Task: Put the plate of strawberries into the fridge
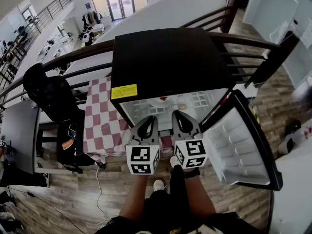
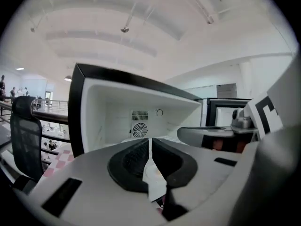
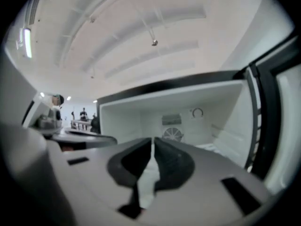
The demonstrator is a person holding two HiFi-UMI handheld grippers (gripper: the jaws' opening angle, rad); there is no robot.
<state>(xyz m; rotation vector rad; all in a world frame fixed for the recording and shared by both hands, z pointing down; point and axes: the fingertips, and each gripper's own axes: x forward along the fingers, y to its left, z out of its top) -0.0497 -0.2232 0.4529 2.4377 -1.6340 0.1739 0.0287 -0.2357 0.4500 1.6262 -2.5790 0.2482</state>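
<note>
Strawberries, a small red cluster on a round white plate (image 1: 163,100), sit inside the open black compact fridge (image 1: 165,57), on its white interior shelf (image 1: 195,101) near the middle and toward the back edge. The plate is tiny in the head view and touches neither gripper.

Just outside the shelf's front edge, the grey left gripper (image 1: 152,120) and the grey right gripper (image 1: 176,115) hang side by side, both pointing into the opening. In the left gripper view, the left gripper (image 2: 150,139) has its black-padded jaws pressed together at the tips with nothing between them. In the right gripper view, the right gripper (image 3: 153,139) is clenched the same way and is also empty. Both views look past the jaws to a round fan vent (image 2: 139,130) on the fridge's white back wall.

The fridge door (image 1: 239,145), with white moulded racks inside, stands swung open at the right. A yellow label (image 1: 124,91) marks the front left corner of the fridge's top. A red-and-white checked cloth (image 1: 100,116) covers the table under the fridge. A black office chair (image 1: 48,94) stands to the left on a wooden plank floor (image 1: 73,199). The person's legs (image 1: 165,204) show below.
</note>
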